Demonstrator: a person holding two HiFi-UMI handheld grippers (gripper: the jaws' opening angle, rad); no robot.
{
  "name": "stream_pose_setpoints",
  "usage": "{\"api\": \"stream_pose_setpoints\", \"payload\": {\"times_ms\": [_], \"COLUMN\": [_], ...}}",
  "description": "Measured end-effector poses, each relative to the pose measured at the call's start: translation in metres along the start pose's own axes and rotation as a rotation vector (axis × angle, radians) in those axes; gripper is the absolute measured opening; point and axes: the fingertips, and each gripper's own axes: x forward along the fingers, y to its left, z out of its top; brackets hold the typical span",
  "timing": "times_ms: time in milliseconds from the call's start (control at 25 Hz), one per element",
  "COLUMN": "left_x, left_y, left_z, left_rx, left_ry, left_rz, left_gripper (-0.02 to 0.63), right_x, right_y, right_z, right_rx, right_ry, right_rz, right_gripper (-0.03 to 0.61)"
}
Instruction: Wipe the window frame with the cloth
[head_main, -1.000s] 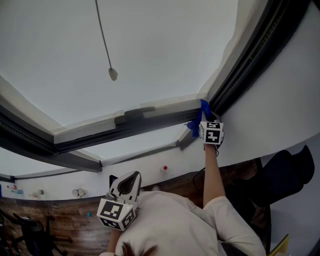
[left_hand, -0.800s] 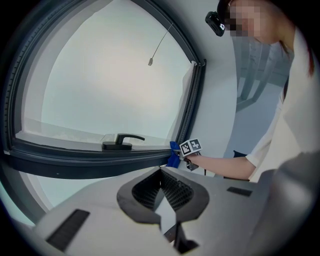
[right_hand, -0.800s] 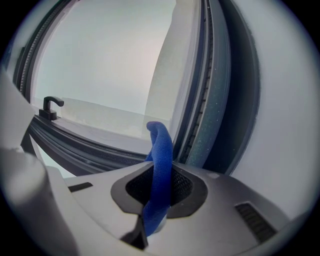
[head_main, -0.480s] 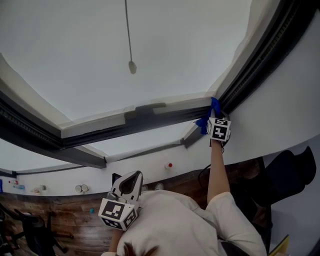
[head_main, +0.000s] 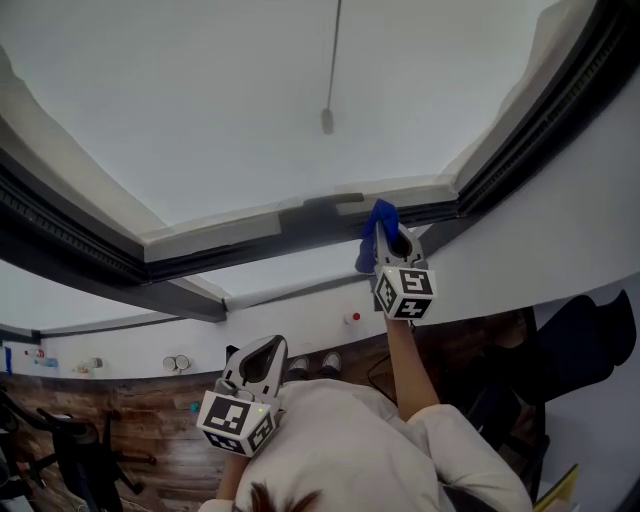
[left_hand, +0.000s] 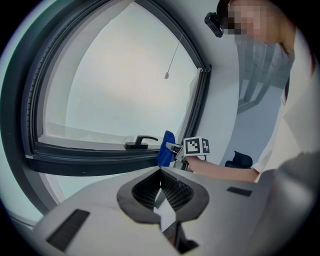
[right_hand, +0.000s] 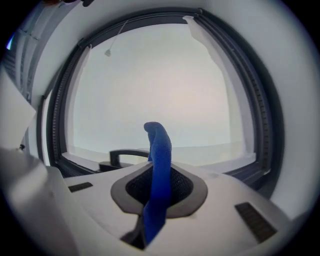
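The right gripper (head_main: 388, 243) is raised to the lower bar of the window frame (head_main: 240, 255). Its jaws are clamped on the blue cloth (right_hand: 159, 165), which is pinched upright between them and is seen against the bar in the head view. A black window handle (right_hand: 125, 156) is mounted on the same bar, just beside the cloth on its left. A pull cord (head_main: 330, 80) with a small weight is hung in front of the pane above. The left gripper (left_hand: 161, 186) is held low near the person's chest, with its jaws closed together and nothing between them.
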Motion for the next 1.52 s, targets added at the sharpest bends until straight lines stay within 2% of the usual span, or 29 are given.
{"api": "stream_pose_setpoints", "payload": {"times_ms": [200, 400, 600, 800, 960, 1080, 1520], "left_x": [-0.012, -0.023, -0.036, -0.062, -0.075, -0.073, -0.044], "left_y": [0.012, 0.022, 0.047, 0.094, 0.122, 0.126, 0.107], "left_z": [-0.009, -0.013, -0.004, 0.001, 0.0, 0.001, 0.004], "left_rx": [-0.029, -0.052, -0.058, -0.063, -0.064, -0.059, -0.045], "left_ry": [0.022, 0.02, -0.007, -0.036, -0.041, -0.031, -0.004], "left_rz": [0.014, 0.03, 0.09, 0.211, 0.284, 0.287, 0.201], "left_gripper": [0.009, 0.009, 0.009, 0.009, 0.009, 0.008, 0.009], "right_x": [0.014, 0.021, 0.027, 0.036, 0.038, 0.038, 0.034], "right_y": [0.085, 0.124, 0.129, 0.127, 0.131, 0.133, 0.134], "right_z": [-0.005, -0.03, -0.064, -0.061, -0.059, -0.06, -0.06], "right_rx": [-0.02, -0.094, -0.117, -0.187, -0.243, -0.26, -0.298], "right_ry": [0.035, 0.136, 0.254, 0.256, 0.218, 0.213, 0.236], "right_rz": [0.173, 0.22, 0.225, 0.209, 0.214, 0.222, 0.259], "right_gripper": [0.048, 0.048, 0.048, 0.048, 0.048, 0.048, 0.048]}}
